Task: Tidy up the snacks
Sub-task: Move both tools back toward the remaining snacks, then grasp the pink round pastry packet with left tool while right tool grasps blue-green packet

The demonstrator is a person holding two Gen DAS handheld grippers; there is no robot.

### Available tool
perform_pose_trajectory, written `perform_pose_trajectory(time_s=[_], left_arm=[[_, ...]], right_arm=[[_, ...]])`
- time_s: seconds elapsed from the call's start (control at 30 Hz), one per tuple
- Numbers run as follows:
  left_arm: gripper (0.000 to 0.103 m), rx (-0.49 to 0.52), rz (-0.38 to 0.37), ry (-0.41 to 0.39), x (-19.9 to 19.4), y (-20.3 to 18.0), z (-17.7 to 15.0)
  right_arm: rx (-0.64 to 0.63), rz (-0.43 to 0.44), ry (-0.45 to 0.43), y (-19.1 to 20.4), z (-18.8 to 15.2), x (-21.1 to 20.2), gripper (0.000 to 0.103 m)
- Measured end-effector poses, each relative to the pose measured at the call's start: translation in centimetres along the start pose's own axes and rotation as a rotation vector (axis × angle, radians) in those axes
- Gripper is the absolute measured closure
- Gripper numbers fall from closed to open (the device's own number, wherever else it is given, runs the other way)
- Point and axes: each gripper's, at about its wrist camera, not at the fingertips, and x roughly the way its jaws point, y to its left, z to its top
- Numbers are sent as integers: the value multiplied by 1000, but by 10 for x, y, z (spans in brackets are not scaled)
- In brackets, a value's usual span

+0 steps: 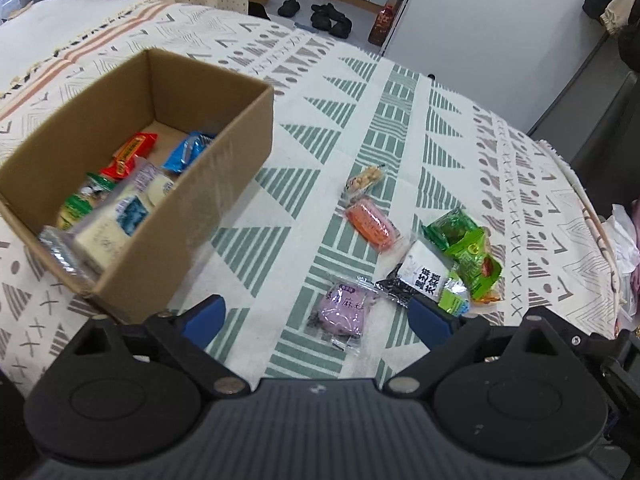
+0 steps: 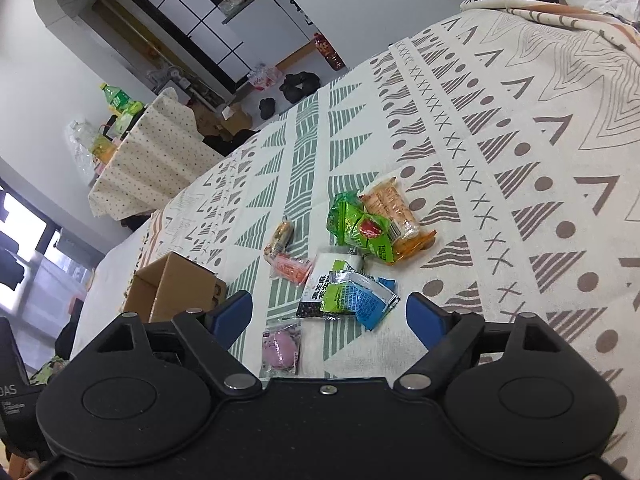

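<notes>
Both grippers sit nearest the cameras with jaws spread and nothing between them: the left gripper (image 1: 318, 318) hangs above the counter (image 1: 320, 128), the right gripper (image 2: 330, 314) likewise. Just beyond the left gripper lies a purple mochi pack (image 1: 342, 312), flat on the patterned cloth. Beside it, touching, is a black-and-white pack (image 1: 416, 276), with a green-and-blue foil pack (image 2: 356, 300) partly over it. Farther out, an orange pack (image 1: 372, 222) and a small clear nut pack (image 1: 364, 178) lie in a loose line. To the right, two green packs (image 1: 464, 248) overlap, resting against an orange cracker pack (image 2: 394, 208).

A cardboard box (image 1: 208, 184) stands open on the counter to the left, well apart from the loose snacks. Inside it are a red pack (image 1: 130, 154), a blue pack (image 1: 186, 152), a green pack (image 1: 80, 202) and white packs (image 1: 120, 216), piled at the near end.

Black shoes (image 1: 330, 18) lie on the floor beyond the counter.
</notes>
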Motion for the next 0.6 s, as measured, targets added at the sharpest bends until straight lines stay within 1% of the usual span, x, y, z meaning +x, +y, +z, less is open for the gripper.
perform_pose_trajectory(time_s=[0.07,0.23,0.4,0.5,0.53,0.6], left_arm=[[11,0,2,16,11,-1,0],[16,2,9,45,33,-1,0],[23,22,4,69,52,-7,-2],[29,38,9,90,64,-10,-3],[34,41,16,99,69,-11,-4],[38,54,28,101,74,-14,-6]], right_arm=[[0,0,8,-1,1,6,23],[6,-15,27,-6,4,23,26],[9,-32,48,-9,3,33,27],[13,-41,53,-11,3,36,27],[16,-43,55,-11,3,37,27],[18,-45,60,-12,3,39,27]])
